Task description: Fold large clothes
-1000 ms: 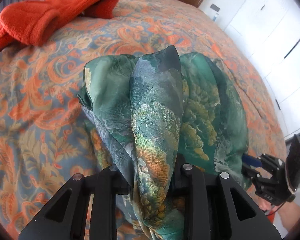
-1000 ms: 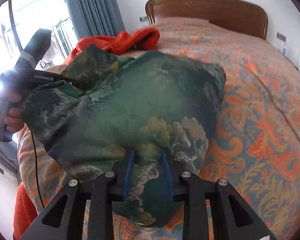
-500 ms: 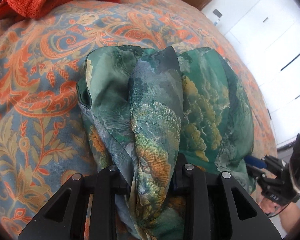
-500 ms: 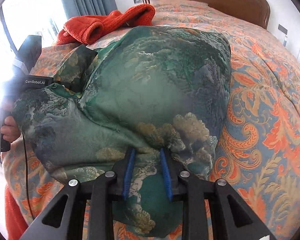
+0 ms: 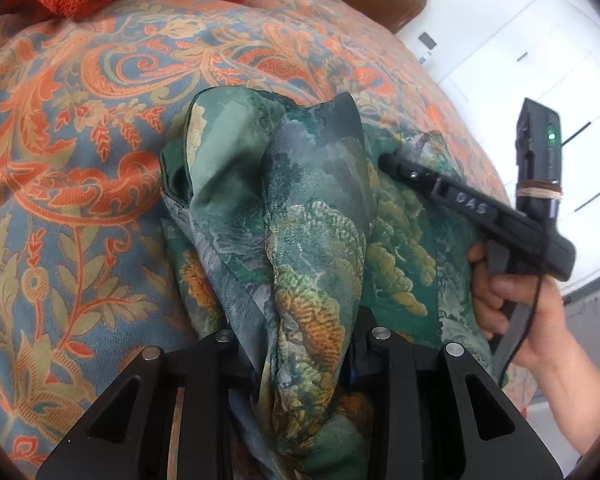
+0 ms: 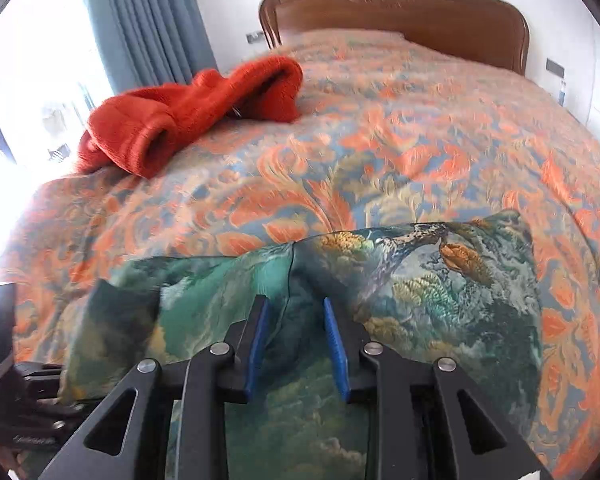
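A green printed garment (image 5: pixel 316 240) lies on the bedspread (image 5: pixel 80 128) of a bed, near its foot end, with its patterned cloth of trees and orange-gold foliage partly spread flat and partly gathered up. In the left wrist view the left gripper (image 5: pixel 306 344) has a thick fold of that garment bunched between its black fingers (image 5: pixel 216 364); the cloth rises in a peak in front of them, the pads are hidden by it, and the jaws are opening with the fold between them. In the same view the right gripper (image 5: pixel 384 160) reaches in from the right with its tip against the garment, and the person's right hand (image 5: pixel 516 300) grips its handle. In the right wrist view the right gripper (image 6: pixel 294 308) shows its blue pads (image 6: pixel 256 344) standing a little apart, its jaws opening; the garment's edge and a seam run up between them, and the cloth does not look pinched. From there the garment lies mostly flat across the near part of the bedspread, its far corner reaching to the right. A red fleece garment (image 6: pixel 188 116) sits crumpled well apart from it, toward the curtain (image 6: pixel 148 20) and the window side, and the wooden headboard (image 6: pixel 396 12) closes the far end of the bed
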